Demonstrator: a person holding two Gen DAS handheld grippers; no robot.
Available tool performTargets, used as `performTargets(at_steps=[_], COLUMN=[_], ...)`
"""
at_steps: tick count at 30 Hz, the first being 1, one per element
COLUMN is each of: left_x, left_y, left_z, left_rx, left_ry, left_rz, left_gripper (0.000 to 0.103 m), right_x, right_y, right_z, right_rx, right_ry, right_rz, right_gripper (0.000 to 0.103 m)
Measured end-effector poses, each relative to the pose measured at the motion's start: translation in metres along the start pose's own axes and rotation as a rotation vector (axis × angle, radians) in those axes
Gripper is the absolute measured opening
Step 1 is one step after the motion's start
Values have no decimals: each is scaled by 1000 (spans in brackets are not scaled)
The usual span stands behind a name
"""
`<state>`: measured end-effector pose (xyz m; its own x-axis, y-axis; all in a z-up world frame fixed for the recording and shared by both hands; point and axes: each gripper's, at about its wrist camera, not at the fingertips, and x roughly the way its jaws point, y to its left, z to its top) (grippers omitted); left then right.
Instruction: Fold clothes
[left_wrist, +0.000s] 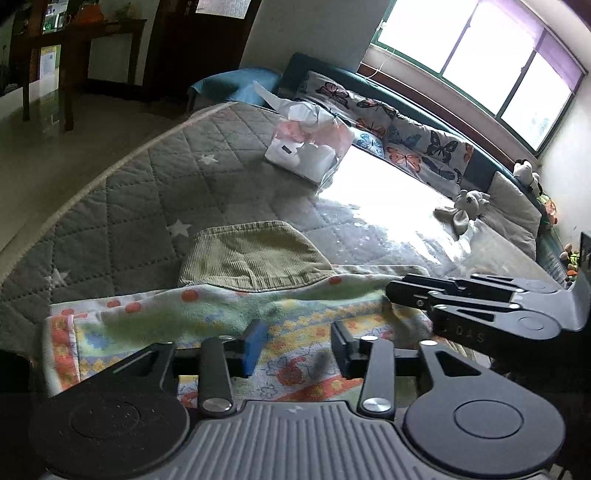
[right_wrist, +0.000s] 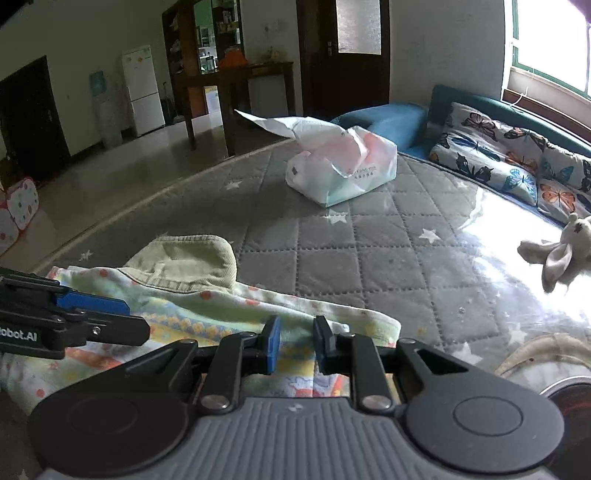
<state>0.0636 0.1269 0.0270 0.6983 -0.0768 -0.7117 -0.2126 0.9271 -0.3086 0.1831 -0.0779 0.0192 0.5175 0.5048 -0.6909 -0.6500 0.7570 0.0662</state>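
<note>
A colourful patterned towel-like cloth (left_wrist: 207, 317) lies folded on the grey quilted bed, with an olive corduroy garment (left_wrist: 251, 254) lying just beyond it. My left gripper (left_wrist: 295, 347) is open, its fingers spread just above the cloth. My right gripper (right_wrist: 295, 343) is open with a narrower gap over the cloth's (right_wrist: 229, 314) right part; nothing is between its fingers. The right gripper also shows in the left wrist view (left_wrist: 391, 290), at the cloth's right edge. The left gripper shows in the right wrist view (right_wrist: 125, 325). The corduroy garment (right_wrist: 188, 258) lies behind the cloth.
A white plastic bag (right_wrist: 340, 166) with pink contents sits mid-bed. Butterfly pillows (left_wrist: 399, 136) line the far side under the window. A plush toy (right_wrist: 561, 251) lies at right. The bed's edge (left_wrist: 110, 170) runs along the left, with floor and dark furniture beyond.
</note>
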Motion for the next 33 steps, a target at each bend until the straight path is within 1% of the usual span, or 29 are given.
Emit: performTargets(at_steps=[1,2,3,4,6,7,10,14,16,18,20,21,23,25,26,29,31,33], left_x=[-1,-2,-3,-4,-7,-9,-13,-19,-24,-28,-33,-36,-41,-47,-49,-56,-60,-64], left_y=[-2,-4,-6,-8,-10,-11,-16,-20,-22,-24,-26,-26,-28,-30,-31,-34,-34,-34], left_z=[-1,-2,-4,-5,-8,-10,-16,-25,-30,-36,-43,-46,-53,-60,-63,-72,-76,-80], left_rx=[8,15,20,25,27,28,39,51,60,72,82,85,89,96,101,109,102,95], left_ry=[-2,-4,-5,-8,-8,-8,-7,-6,-10,-16,-22,-25,-30,-39,-44,-60,-70,-80], left_rz=[5,10,14,18,23,26,30,36,40,53,65,66,71,76,82,95,93,91], left_gripper=[52,56,56,58,65,70,72,77,81,85,88,89,94,97,99,103,103,103], right_x=[-4,-8,-12,-16,-23,-26,-34,-43,-50,-57,-65,-69,-77,-85,-88,-96,-101,-106], right_y=[0,-1,-1,-1,2,3,6,7,8,10,10,11,11,12,13,15,17,21], right_z=[0,0,-1,-2,-7,-9,-20,-36,-44,-52,-60,-64,-70,-77,-80,-88,-93,-100], right_rx=[-8,-17,-26,-35,-62,-75,-118,-143,-157,-170,-178,-181,-177,-172,-169,-163,-160,-165], right_ry=[-2,-4,-2,0,16,24,53,80,85,86,81,78,66,55,49,34,24,11], right_rz=[2,5,13,22,41,50,55,51,45,38,32,29,28,27,27,23,20,18], right_gripper=[24,30,33,33,33,33,33,33,36,44,45,48,51,53,56,64,69,83])
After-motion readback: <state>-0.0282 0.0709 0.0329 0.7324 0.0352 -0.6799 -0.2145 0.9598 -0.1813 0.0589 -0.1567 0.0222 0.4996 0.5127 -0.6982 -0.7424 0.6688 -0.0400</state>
